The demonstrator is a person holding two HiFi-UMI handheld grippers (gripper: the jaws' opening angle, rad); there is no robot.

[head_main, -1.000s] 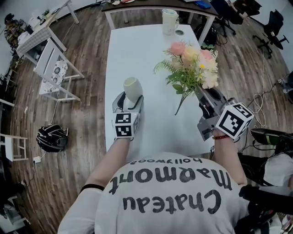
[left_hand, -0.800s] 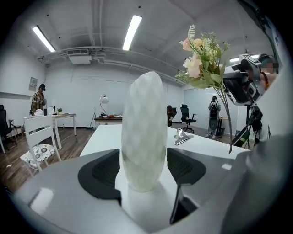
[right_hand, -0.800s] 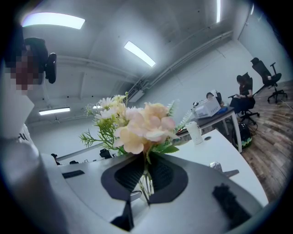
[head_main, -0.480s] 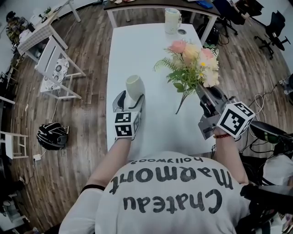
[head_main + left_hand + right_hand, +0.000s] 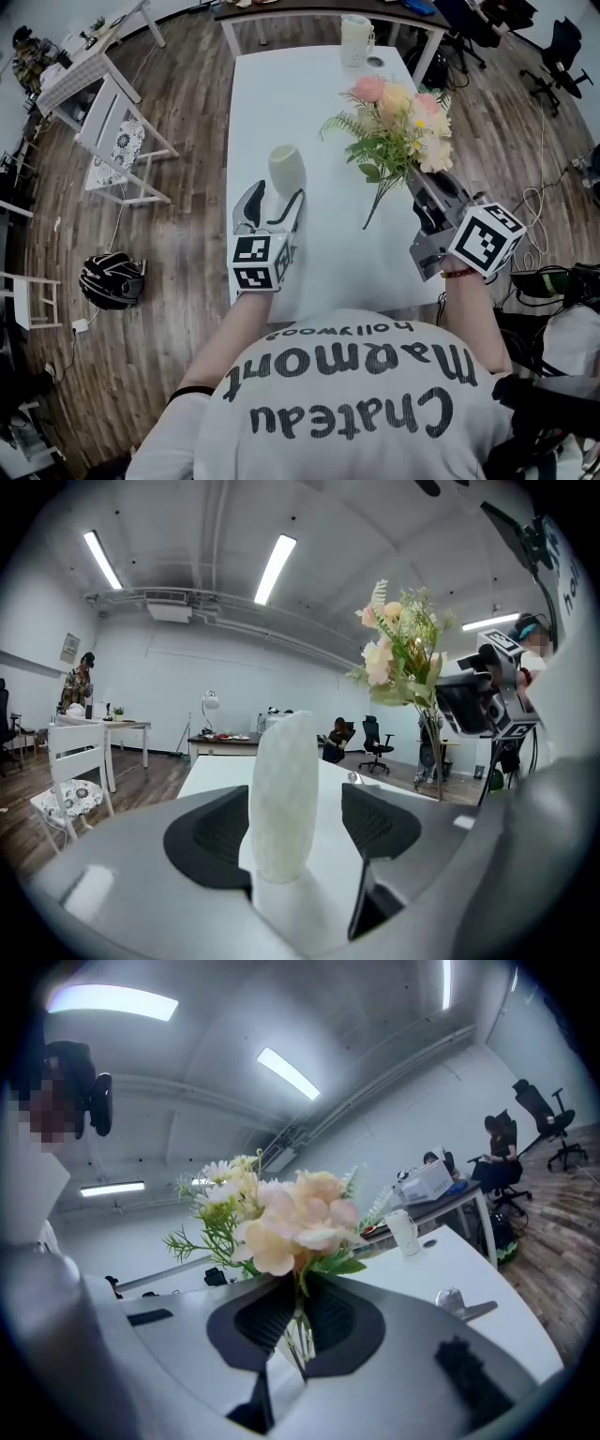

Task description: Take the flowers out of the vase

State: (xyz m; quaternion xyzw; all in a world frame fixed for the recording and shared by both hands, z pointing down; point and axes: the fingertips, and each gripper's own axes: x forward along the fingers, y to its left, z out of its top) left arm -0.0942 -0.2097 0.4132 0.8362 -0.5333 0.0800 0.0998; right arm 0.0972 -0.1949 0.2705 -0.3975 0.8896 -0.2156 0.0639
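Note:
A white textured vase (image 5: pixel 286 171) (image 5: pixel 284 799) stands upright on the white table (image 5: pixel 281 94). My left gripper (image 5: pixel 274 199) (image 5: pixel 295 829) is open just behind it. The vase sits between the jaw tips with a gap on the right side, so neither pad presses it. A bouquet of pink and cream flowers (image 5: pixel 398 122) (image 5: pixel 291 1218) (image 5: pixel 403 649) with green leaves is out of the vase. My right gripper (image 5: pixel 419 183) (image 5: pixel 300 1321) is shut on its stems and holds it up over the table's right side, blooms pointing away from me.
A white jug (image 5: pixel 354 39) (image 5: pixel 405 1232) and a small metal object (image 5: pixel 455 1299) stand at the table's far end. On the floor to the left are a white chair (image 5: pixel 117 150) and a black helmet (image 5: pixel 111 279). Office chairs and cables lie to the right.
The left jaws have opened and let go of the vase, which now stands on its own. The left gripper has drawn back a little and risen. The right gripper still holds the flowers.

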